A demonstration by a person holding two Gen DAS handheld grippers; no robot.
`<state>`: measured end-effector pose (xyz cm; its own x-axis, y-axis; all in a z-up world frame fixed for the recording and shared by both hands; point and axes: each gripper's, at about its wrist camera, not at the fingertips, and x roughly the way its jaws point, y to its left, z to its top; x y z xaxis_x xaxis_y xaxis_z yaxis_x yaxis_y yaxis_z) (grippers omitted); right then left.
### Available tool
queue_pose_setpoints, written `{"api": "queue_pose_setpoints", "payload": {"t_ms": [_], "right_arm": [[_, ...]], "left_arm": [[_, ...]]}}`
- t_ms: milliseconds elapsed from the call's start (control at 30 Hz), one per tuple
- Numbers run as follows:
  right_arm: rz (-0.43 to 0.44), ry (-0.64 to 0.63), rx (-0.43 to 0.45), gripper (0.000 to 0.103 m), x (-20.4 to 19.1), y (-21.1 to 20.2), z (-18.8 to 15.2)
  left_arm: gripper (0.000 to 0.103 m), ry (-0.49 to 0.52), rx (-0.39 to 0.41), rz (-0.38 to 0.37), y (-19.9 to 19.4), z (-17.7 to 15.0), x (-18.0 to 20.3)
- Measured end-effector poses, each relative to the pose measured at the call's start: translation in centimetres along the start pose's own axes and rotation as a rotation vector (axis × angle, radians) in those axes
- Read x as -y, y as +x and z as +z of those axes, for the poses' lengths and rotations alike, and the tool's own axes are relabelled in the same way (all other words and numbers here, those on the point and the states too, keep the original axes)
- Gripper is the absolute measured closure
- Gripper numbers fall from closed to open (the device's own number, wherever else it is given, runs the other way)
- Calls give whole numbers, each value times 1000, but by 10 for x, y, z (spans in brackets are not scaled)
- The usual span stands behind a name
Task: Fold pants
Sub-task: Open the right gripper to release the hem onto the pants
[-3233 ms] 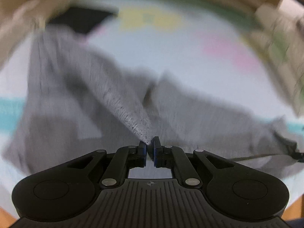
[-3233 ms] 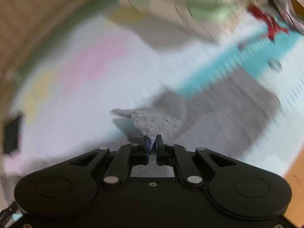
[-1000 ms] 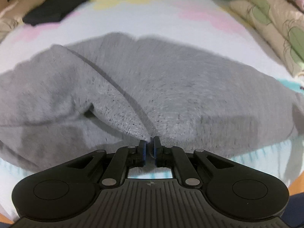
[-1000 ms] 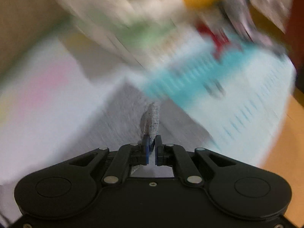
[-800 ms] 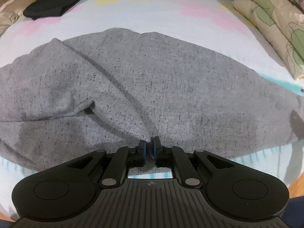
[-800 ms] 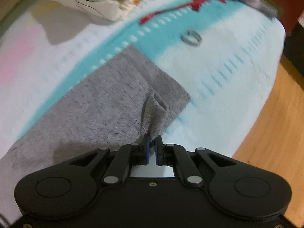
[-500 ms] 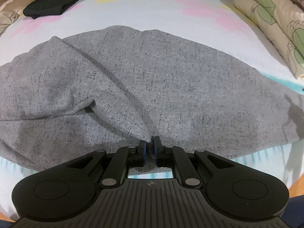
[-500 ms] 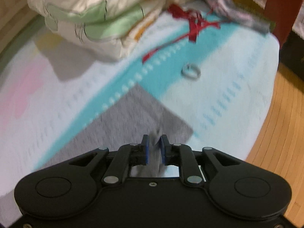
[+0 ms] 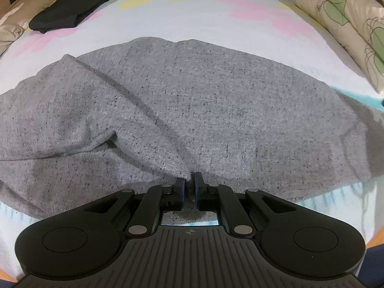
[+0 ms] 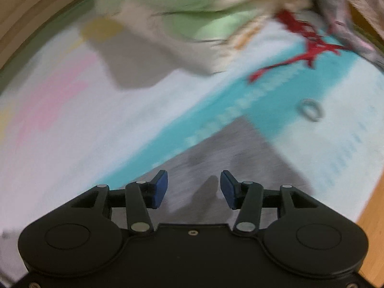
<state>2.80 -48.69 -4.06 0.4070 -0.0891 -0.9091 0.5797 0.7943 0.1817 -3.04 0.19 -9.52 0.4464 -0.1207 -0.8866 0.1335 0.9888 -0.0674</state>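
The grey speckled pants (image 9: 216, 100) lie spread on the bed sheet, folded over lengthwise with a diagonal crease. My left gripper (image 9: 189, 182) is shut on a pinched fold of the pants at their near edge. In the blurred right wrist view my right gripper (image 10: 194, 187) is open and empty just above the end of the pants (image 10: 240, 158), which lies flat on the sheet.
A folded black garment (image 9: 72, 7) lies at the far left. Leaf-print pillows (image 9: 348, 24) stand along the right side. A red ribbon (image 10: 304, 50) and a small ring (image 10: 310, 112) lie on the sheet. The bed edge and wooden floor (image 10: 374, 218) are at the right.
My right gripper has opened and let go of the pants end, which now lies flat. My left gripper stays shut on its fold with the pants settled on the bed.
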Motion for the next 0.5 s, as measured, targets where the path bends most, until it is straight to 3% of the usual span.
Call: {"api": "queue_pose_setpoints", "payload": {"t_ms": [100,267,400,500], "right_arm": [[58,-129,2,47,-35,-4,-12],[14,-218,-33,52,-75,6,-26],[-25,-168,33,52,-57,-1,-12],[-43,-94,62,49,-16,-3,2]], "left_arm": [[95,-7,-4,-5,1,1,-2],[95,-18,-8,-22,0,1,-7],[95,-38,-16,-39,0,2,-11],[95,-39,-17,-35,0,3,-10]]}}
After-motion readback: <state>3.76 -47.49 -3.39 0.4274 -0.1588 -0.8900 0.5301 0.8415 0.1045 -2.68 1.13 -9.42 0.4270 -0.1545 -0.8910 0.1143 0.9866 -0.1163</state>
